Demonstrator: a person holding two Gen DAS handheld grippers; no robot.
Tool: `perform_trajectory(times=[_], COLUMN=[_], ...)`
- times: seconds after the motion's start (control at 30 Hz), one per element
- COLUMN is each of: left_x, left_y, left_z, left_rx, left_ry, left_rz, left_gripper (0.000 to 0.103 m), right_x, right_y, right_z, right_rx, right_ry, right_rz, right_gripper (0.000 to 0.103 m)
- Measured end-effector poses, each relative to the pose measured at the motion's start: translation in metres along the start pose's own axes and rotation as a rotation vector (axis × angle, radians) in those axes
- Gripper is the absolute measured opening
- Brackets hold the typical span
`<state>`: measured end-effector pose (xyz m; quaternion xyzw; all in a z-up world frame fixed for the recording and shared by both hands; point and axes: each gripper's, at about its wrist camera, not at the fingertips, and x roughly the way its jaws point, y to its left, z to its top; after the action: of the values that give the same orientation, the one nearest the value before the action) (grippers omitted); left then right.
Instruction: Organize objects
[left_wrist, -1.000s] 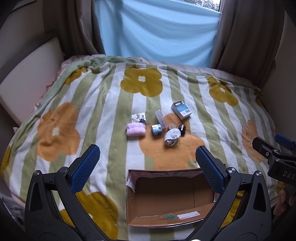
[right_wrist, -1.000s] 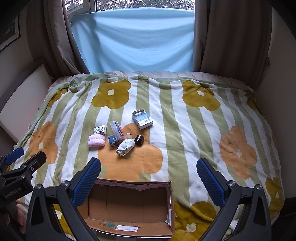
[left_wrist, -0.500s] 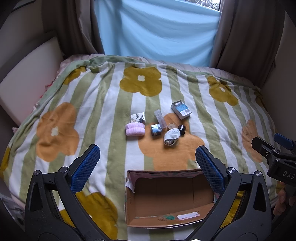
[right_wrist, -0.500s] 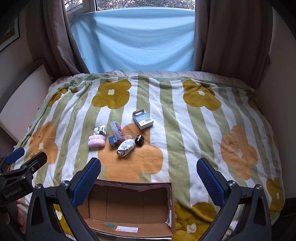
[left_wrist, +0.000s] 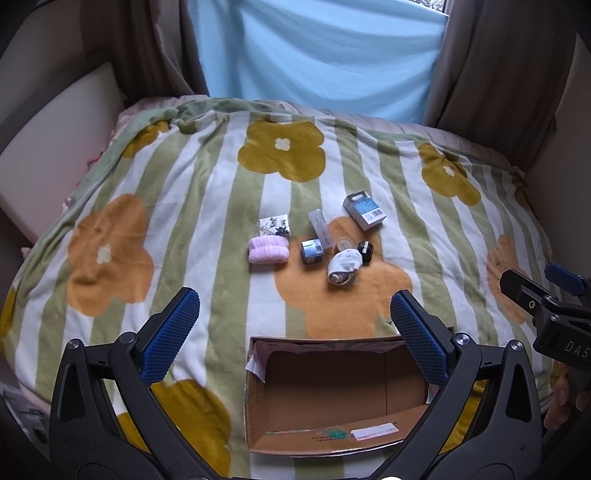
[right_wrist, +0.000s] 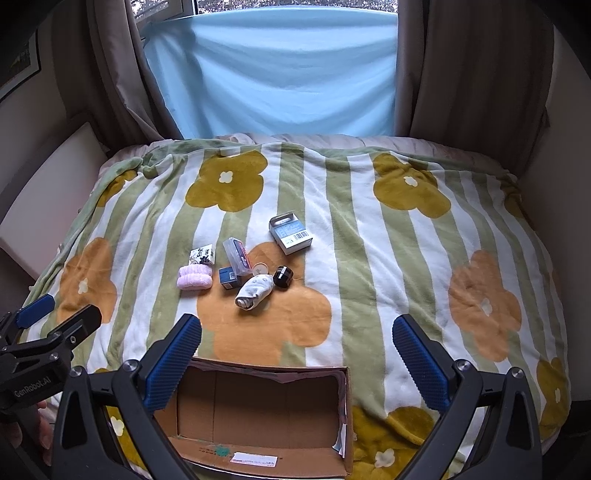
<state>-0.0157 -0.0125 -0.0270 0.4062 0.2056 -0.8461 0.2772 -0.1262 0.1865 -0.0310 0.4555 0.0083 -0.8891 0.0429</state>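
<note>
Both tools — left tool (left_wrist: 294, 320) and right tool (right_wrist: 296, 343) — hover spread apart, empty, above the cardboard box (left_wrist: 332, 441).

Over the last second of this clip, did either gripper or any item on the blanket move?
Nothing visibly changed. The left gripper and right gripper hang open above the empty cardboard box, and the cluster of small items, such as the pink rolled cloth, lies untouched on the flowered blanket.
</note>
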Motion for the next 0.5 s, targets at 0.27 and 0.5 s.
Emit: perform_trajectory(times=[0.27,0.5], left_x=[0.036,0.085], left_y=[0.006,0.020], left_z=[0.014,0.036], left_rx=[-0.070,-0.164], left_ry=[0.063,0.130], left_rz=[0.014,0.026], left_gripper=[0.102,0.102], right_x=[0.031,0.073], right_y=[-0.005,-0.016], right_z=[0.019,0.048], right_rx=[-0.026,-0.060], right_ry=[0.046,0.111], right_rz=[0.034,0.076], right_gripper=[0.103,0.103])
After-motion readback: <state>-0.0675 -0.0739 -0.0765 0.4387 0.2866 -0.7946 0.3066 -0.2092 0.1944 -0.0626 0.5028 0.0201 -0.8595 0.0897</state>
